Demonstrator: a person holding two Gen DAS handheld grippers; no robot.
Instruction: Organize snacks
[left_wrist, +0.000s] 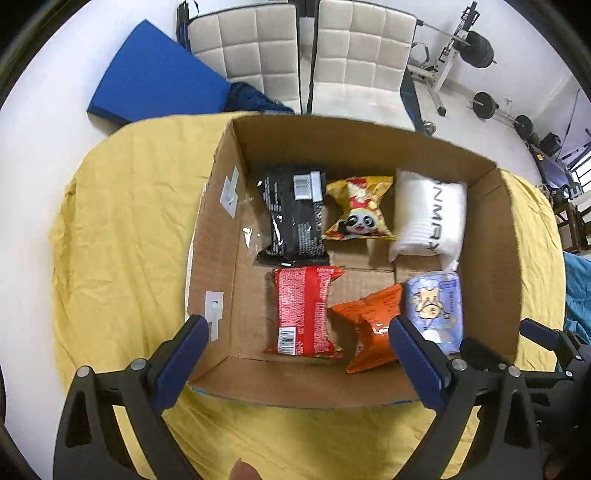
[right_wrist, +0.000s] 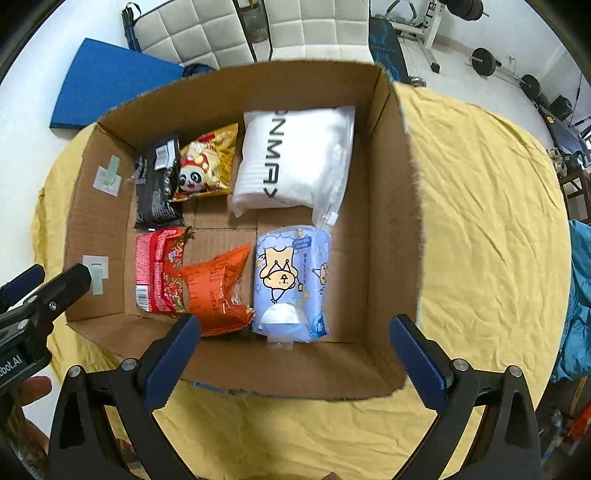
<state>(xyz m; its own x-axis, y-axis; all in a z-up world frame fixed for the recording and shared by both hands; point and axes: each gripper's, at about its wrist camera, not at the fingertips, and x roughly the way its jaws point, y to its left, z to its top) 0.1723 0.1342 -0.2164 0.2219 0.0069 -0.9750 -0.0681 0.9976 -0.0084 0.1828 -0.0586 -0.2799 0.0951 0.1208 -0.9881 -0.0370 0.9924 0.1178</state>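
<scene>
A cardboard box (left_wrist: 229, 280) (right_wrist: 391, 206) sits on a yellow cloth and holds several packs. Back row: a black pack (left_wrist: 291, 214) (right_wrist: 157, 184), a yellow panda pack (left_wrist: 358, 208) (right_wrist: 207, 164), a white pack (left_wrist: 428, 218) (right_wrist: 295, 158). Front row: a red pack (left_wrist: 303, 310) (right_wrist: 157, 269), an orange pack (left_wrist: 369, 325) (right_wrist: 218, 291), a light blue cartoon pack (left_wrist: 436, 306) (right_wrist: 291, 284). My left gripper (left_wrist: 295, 354) hangs open above the box's near wall, empty. My right gripper (right_wrist: 295, 354) is open too, over the near wall, empty.
The yellow cloth (left_wrist: 122, 229) (right_wrist: 487, 229) covers a round table. Behind it stand two white padded chairs (left_wrist: 303, 51), a blue mat (left_wrist: 155, 74) (right_wrist: 110, 85) and weight equipment (left_wrist: 480, 48). The left gripper (right_wrist: 44, 295) shows at the right wrist view's left edge.
</scene>
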